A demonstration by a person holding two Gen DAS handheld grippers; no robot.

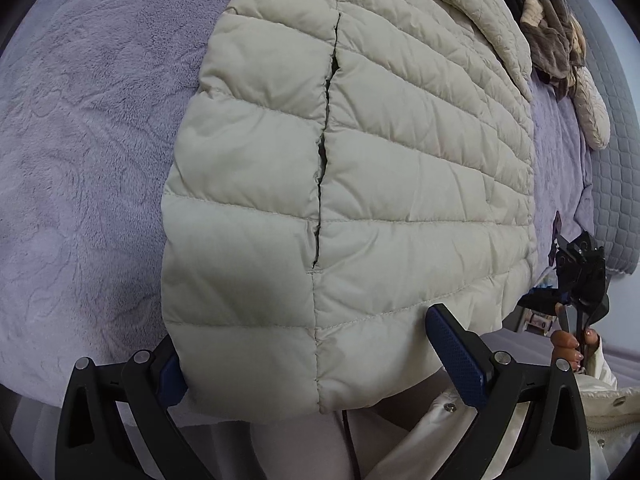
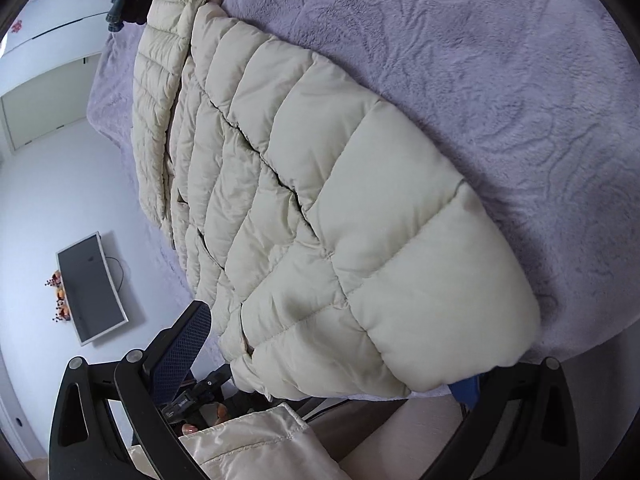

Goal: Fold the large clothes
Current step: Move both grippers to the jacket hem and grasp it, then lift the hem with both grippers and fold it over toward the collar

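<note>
A cream quilted puffer coat (image 1: 400, 152) is laid lengthwise on a lilac fleece bed cover (image 1: 80, 140), its hem hanging just over the near edge of the bed. The left gripper (image 1: 308, 364) is held at that hem with its jaws wide apart, one finger at each side of the hem's near left corner, nothing clamped. The right gripper (image 2: 332, 368) is likewise seen spread, straddling the opposite hem corner. A slip is judged the main risk: the padding is thick and slick, so if the jaws are closed on the outer shell alone, the layers beneath could be left behind and the fold skewed. Uneven lifting by the two sides could also twist the coat, and a sleeve (image 2: 156, 80) lying along the far left side could be dragged out of place
</note>
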